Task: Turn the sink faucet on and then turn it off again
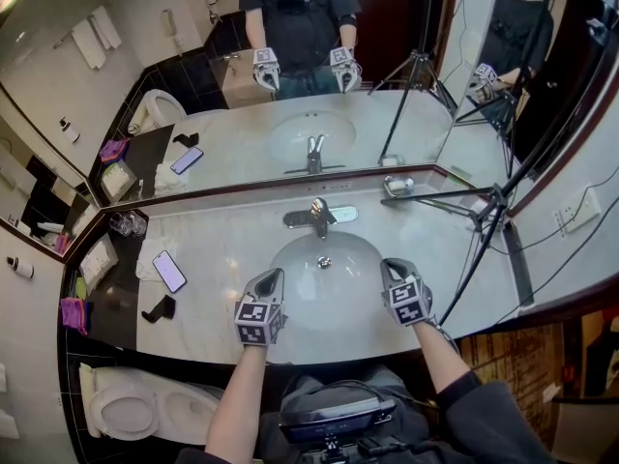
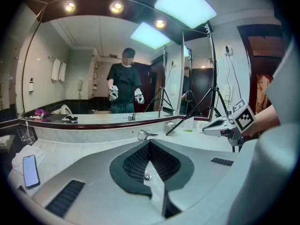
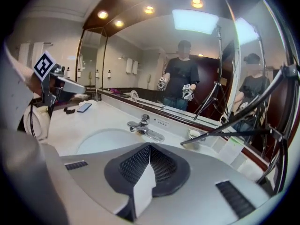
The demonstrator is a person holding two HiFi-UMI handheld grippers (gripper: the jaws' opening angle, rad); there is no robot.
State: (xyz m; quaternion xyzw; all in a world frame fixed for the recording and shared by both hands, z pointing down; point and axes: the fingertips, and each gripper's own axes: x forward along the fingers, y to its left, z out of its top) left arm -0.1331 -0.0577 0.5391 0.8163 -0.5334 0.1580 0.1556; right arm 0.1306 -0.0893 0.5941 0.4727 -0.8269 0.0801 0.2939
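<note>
Both jaws closed, nothing in them. Left hand-held gripper point(image 1: 273, 278) and right hand-held gripper point(image 1: 391, 267) hover over the near edge of the sink basin point(image 1: 319, 298), one each side. Faucet point(image 1: 317, 217) sits centre-back of the basin by the mirror, apart from both. Phone point(image 1: 169, 271) lies on the worktop point(image 1: 218, 249), left.

This is a bathroom, rather hotel-like in its fittings: a pale marble tabletop point(image 1: 218, 303) with a sunken basin point(image 1: 300, 293) and a chrome faucet point(image 1: 317, 217) runs below a wall-wide mirror point(image 1: 232, 75). A toilet point(image 1: 131, 409) stands off the tabletop's left edge (white towels point(image 2: 58, 70) hang reflected in the mirror).
</note>
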